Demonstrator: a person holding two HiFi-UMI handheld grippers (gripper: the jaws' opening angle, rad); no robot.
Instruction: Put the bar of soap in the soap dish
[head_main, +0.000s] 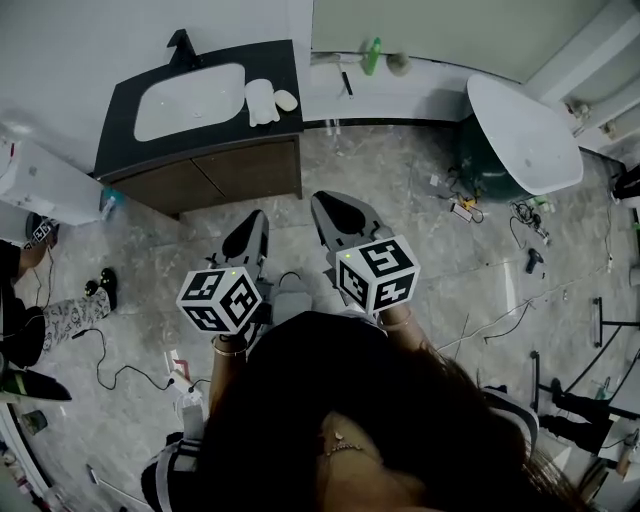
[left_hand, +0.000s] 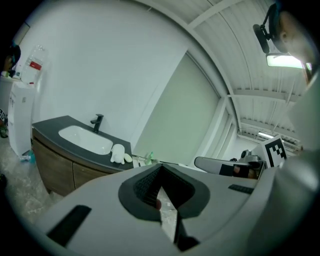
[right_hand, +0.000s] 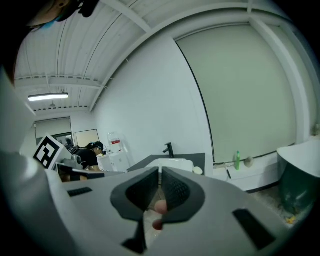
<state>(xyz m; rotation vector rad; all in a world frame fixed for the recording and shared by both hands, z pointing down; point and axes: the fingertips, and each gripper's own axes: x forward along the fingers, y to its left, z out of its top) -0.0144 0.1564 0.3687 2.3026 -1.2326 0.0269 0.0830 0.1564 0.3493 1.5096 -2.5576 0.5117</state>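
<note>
Pale oval soap bar lies at the right end of the dark counter, close to its edge, touching the white oblong soap dish. It's well ahead of my left hand-held gripper & right hand-held gripper. Both have jaws together, empty. Open grey marble floor btwn us.

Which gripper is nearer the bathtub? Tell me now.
Right. In the head view, the right gripper sits left of the bathtub; the left gripper is even farther left.
</note>
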